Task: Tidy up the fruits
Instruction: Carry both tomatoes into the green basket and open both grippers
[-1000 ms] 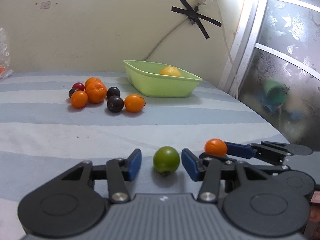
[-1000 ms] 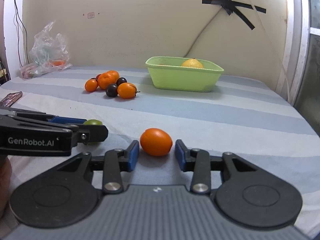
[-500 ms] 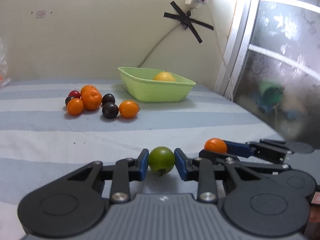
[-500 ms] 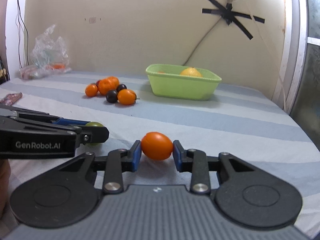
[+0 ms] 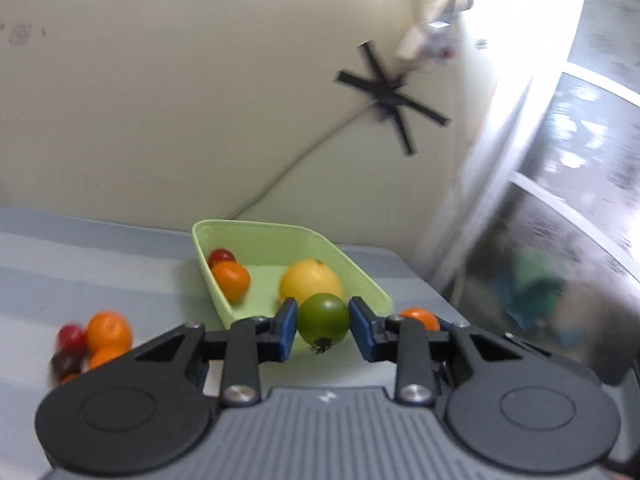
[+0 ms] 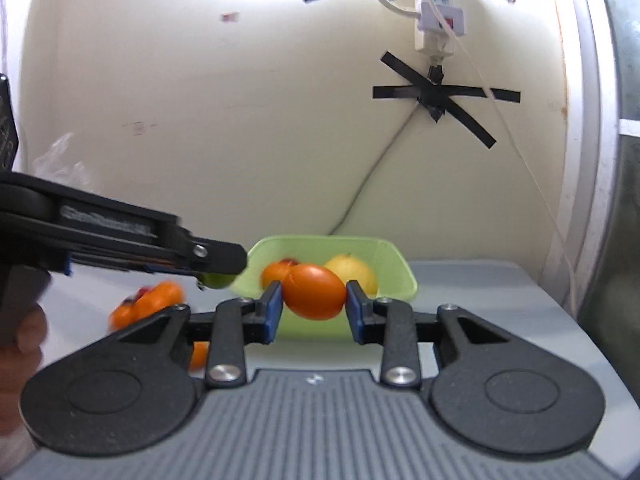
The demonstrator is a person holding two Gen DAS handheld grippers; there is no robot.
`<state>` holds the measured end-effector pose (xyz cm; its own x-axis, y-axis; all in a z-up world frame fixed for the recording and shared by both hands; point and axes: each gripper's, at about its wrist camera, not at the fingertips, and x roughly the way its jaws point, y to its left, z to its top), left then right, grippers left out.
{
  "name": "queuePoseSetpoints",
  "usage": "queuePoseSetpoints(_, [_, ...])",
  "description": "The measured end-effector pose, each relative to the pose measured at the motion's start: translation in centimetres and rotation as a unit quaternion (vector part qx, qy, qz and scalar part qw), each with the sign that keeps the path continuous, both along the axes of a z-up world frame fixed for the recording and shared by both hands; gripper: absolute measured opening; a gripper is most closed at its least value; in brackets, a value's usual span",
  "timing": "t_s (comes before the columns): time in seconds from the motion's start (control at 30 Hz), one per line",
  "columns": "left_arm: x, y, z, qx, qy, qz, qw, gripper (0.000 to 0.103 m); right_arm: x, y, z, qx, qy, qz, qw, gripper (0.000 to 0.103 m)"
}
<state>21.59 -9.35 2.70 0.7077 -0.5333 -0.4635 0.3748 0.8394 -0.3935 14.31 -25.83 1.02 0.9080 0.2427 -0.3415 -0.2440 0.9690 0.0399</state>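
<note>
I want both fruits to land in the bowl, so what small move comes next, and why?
Probably carry both forward over the green bowl before releasing: the left hand-held gripper clamps the green fruit and the right hand-held gripper the orange fruit, both seemingly short of its near rim.

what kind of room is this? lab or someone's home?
Probably a home, not a lab. A power strip hangs on the cream wall, its cable fixed with crossed black tape. The fruit and green bin sit on a striped cloth, perhaps a bed or a covered table.
</note>
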Motion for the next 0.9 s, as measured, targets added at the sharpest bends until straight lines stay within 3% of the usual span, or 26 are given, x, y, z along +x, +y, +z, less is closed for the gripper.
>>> queuePoseSetpoints(0.2, [5.6, -1.7, -2.7, 0.001, 0.055, 0.021, 0.9983, 0.029, 6.4, 0.1, -1.9, 0.004, 0.022, 0.004, 1.000, 0.036])
queuePoseSetpoints(0.33, [5.9, -2.1, -3.4, 0.024, 0.041, 0.026, 0.9985, 0.034, 7.7, 0.0, -3.2, 0.007, 0.034, 0.009, 0.999, 0.038])
queuePoseSetpoints(0.4, [5.9, -2.0, -3.3, 0.021, 0.034, 0.027, 0.9988, 0.042, 7.4, -0.2, -3.2, 0.002, 0.026, 0.014, 1.000, 0.045])
queuePoseSetpoints(0.5, [5.4, -1.2, -2.7, 0.012, 0.030, 0.037, 0.9988, 0.043, 6.6, -0.6, -3.0, 0.011, 0.009, 0.017, 1.000, 0.048])
queuePoseSetpoints(0.6, [3.9, 1.5, -1.2, -0.012, 0.022, 0.051, 0.9984, 0.043, 5.7, -1.1, -2.5, 0.025, -0.009, 0.018, 0.999, 0.047])
queuePoseSetpoints(0.7, [0.7, 6.4, 0.6, -0.026, -0.003, 0.096, 0.9951, 0.043, 4.7, -1.7, -1.9, 0.063, -0.019, 0.035, 0.997, 0.047])
queuePoseSetpoints(0.83, [-3.7, 12.3, 0.8, -0.005, -0.016, 0.182, 0.9832, 0.043, 3.7, -1.0, -1.3, 0.107, -0.003, 0.117, 0.987, 0.047])
queuePoseSetpoints(0.9, [-5.3, 13.9, 0.1, -0.004, -0.006, 0.198, 0.9801, 0.043, 3.2, 0.3, -1.5, 0.105, 0.015, 0.165, 0.981, 0.047])
